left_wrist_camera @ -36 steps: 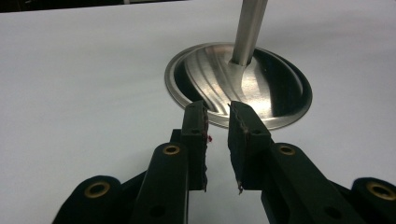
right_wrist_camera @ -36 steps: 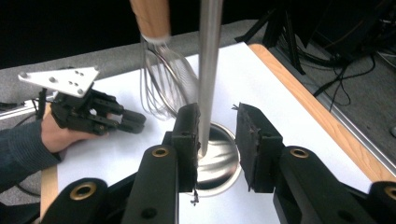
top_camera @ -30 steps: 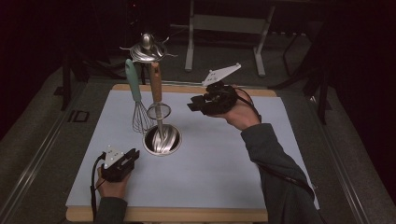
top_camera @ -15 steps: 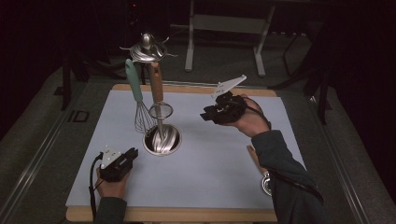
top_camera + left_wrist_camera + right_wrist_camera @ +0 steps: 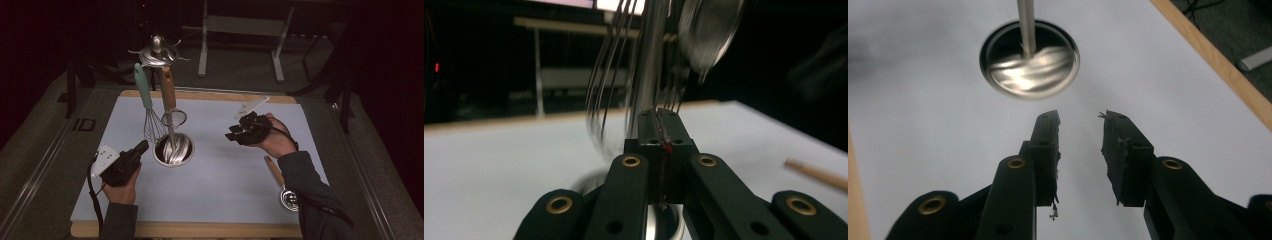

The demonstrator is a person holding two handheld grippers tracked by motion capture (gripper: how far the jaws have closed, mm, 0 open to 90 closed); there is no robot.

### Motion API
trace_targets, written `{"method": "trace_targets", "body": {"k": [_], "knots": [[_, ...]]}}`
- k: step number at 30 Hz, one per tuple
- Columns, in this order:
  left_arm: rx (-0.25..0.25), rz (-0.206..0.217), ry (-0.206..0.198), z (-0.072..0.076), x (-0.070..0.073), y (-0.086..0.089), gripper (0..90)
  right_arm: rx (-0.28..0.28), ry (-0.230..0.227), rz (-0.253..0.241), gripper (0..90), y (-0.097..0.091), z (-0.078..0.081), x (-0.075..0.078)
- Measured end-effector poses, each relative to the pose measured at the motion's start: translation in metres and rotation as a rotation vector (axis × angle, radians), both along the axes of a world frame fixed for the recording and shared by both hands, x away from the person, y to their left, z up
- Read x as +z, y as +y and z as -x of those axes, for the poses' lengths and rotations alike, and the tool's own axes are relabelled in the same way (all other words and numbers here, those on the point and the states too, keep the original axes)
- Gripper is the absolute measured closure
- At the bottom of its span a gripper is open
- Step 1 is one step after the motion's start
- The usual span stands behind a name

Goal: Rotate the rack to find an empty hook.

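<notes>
The right claw (image 5: 1079,117) is held parted and empty over the bench (image 5: 240,200), the left claw (image 5: 660,131) pressed closed just beside the utensil stand (image 5: 172,149) (whisk (image 5: 150,120) hung there), which could be knocked over.

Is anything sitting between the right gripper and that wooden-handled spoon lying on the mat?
Nothing visible on the mat does. The spoon lies just nearer the person than the open right gripper, beside that forearm, so the person's own sleeve crowds the approach.
</notes>
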State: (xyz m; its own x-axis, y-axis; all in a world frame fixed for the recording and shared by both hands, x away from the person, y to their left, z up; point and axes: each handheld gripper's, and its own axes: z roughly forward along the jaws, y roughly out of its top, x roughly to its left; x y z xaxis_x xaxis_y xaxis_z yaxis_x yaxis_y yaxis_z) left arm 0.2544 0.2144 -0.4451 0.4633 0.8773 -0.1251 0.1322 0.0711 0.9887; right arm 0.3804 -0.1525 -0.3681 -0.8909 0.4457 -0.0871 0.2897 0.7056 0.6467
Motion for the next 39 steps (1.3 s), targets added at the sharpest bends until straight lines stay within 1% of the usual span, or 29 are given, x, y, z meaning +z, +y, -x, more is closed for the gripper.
{"method": "trace_targets", "body": {"k": [1, 4, 8, 14, 18, 20, 22, 27, 29, 31, 37, 39], "knots": [[-0.003, 0.005, -0.019, 0.000, 0.007, -0.001, 89.9, -0.003, -0.002, 0.006, 67.2, -0.001, 0.000, -0.002], [-0.007, 0.031, -0.072, -0.002, 0.026, -0.002, 89.9, -0.009, 0.011, 0.001, 67.2, -0.005, 0.000, -0.010], [-0.010, 0.054, -0.132, -0.005, 0.048, -0.004, 89.8, -0.020, 0.030, 0.001, 67.2, -0.010, 0.002, -0.021], [-0.018, 0.082, -0.207, -0.011, 0.079, -0.008, 89.9, -0.034, 0.055, -0.019, 66.8, -0.017, 0.005, -0.034], [-0.020, 0.104, -0.251, -0.015, 0.098, -0.010, 89.9, -0.042, 0.073, -0.019, 66.8, -0.021, 0.006, -0.042], [-0.020, 0.105, -0.274, -0.016, 0.108, -0.012, 89.9, -0.040, 0.071, -0.014, 66.8, -0.023, 0.006, -0.044], [-0.017, 0.107, -0.295, -0.017, 0.117, -0.013, 89.9, -0.044, 0.074, -0.024, 66.8, -0.024, 0.006, -0.045], [-0.008, 0.116, -0.329, -0.019, 0.134, -0.013, 89.9, -0.044, 0.077, -0.027, 66.8, -0.027, 0.008, -0.045], [-0.003, 0.118, -0.338, -0.020, 0.139, -0.012, 89.9, -0.042, 0.075, -0.030, 66.8, -0.028, 0.008, -0.046], [0.003, 0.123, -0.344, -0.022, 0.142, -0.011, 89.9, -0.047, 0.081, -0.032, 66.8, -0.029, 0.008, -0.047], [0.011, 0.124, -0.345, -0.027, 0.148, -0.007, 89.9, -0.053, 0.089, -0.033, 66.8, -0.032, 0.008, -0.050], [0.011, 0.117, -0.341, -0.028, 0.150, -0.007, 89.9, -0.055, 0.090, -0.036, 66.8, -0.033, 0.008, -0.051]]}}
